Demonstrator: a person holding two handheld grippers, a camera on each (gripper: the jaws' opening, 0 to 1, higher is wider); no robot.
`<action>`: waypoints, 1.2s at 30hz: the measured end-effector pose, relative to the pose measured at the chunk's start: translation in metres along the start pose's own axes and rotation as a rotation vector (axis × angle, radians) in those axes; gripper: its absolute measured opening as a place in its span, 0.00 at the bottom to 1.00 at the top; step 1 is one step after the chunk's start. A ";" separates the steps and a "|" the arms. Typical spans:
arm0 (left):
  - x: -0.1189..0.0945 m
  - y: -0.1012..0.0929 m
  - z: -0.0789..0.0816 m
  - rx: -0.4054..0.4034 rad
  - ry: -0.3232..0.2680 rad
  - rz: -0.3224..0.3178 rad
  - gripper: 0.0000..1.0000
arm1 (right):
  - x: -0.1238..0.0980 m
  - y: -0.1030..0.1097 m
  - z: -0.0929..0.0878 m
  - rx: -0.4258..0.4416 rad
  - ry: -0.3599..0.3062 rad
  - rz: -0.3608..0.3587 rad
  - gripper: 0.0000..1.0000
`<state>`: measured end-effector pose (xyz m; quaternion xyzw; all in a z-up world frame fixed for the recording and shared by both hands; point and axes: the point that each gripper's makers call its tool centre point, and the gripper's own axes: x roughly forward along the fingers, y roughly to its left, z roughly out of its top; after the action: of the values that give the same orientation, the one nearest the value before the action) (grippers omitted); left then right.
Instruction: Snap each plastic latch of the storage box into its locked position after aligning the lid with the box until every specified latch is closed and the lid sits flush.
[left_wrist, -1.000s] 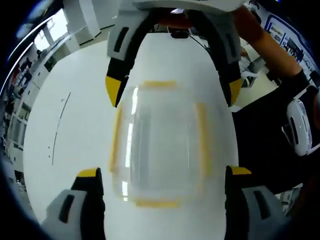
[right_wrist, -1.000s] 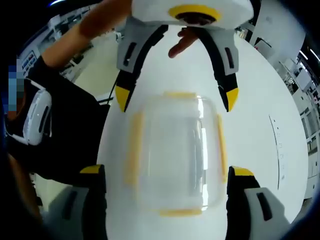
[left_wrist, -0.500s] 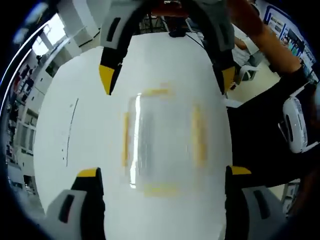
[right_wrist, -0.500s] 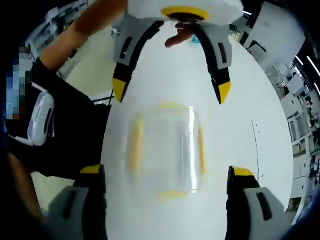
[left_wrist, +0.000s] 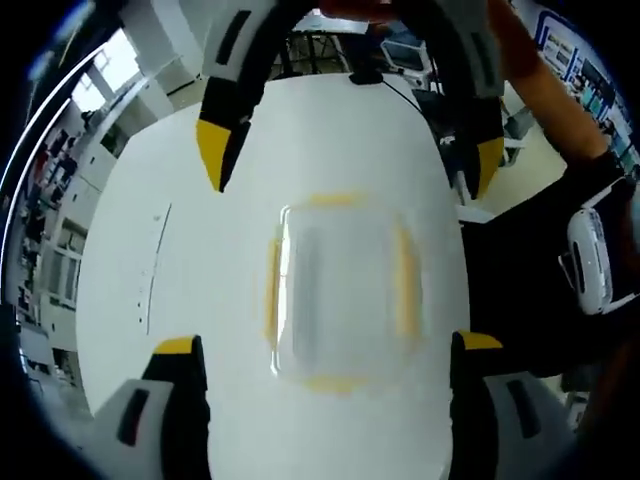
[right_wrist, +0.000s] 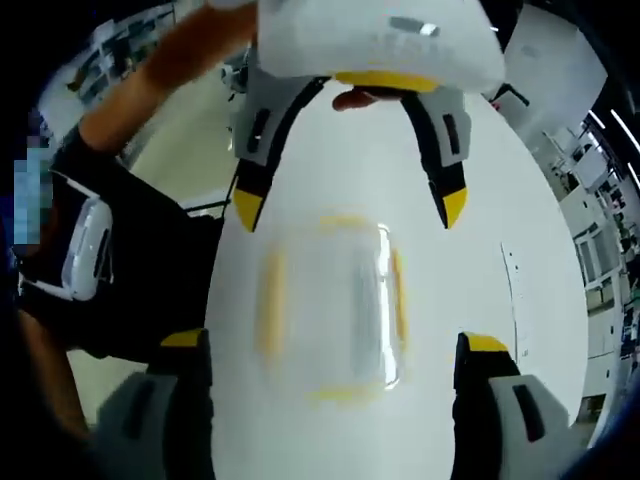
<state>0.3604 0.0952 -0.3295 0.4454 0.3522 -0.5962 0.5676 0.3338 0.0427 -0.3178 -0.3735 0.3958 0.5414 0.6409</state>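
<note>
Facing each other across the storage box (left_wrist: 340, 290), the two tools hang above the white tabletop (left_wrist: 180, 300), each raised clear of the box and touching nothing. In the left gripper view, the left tool (left_wrist: 325, 350) spreads its yellow-tipped jaws wide at the bottom, with the right tool (left_wrist: 350, 160) opposite at the top, also wide and empty. The right gripper view mirrors this: the right tool (right_wrist: 325, 350) below, the left tool (right_wrist: 350, 205) above, a hand (right_wrist: 365, 97) behind it. The box, clear with a yellow latch (left_wrist: 404, 280) along each of its four sides, sits mid-tabletop with its lid on; blur hides whether the latches are snapped down. Bare tabletop surrounds it on every side, its edge nearest on the person's side.
</note>
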 end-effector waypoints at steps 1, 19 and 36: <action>0.009 0.000 -0.003 -0.002 0.001 -0.007 1.00 | 0.010 0.000 -0.003 -0.002 0.003 0.009 1.00; 0.066 -0.007 -0.014 -0.019 -0.014 -0.094 1.00 | 0.062 -0.005 -0.017 -0.001 -0.007 0.059 1.00; 0.070 -0.006 -0.012 0.012 -0.016 -0.126 1.00 | 0.077 -0.008 -0.028 -0.022 -0.064 0.118 1.00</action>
<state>0.3584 0.0813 -0.3994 0.4211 0.3715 -0.6363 0.5289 0.3471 0.0467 -0.3995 -0.3390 0.3904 0.5941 0.6162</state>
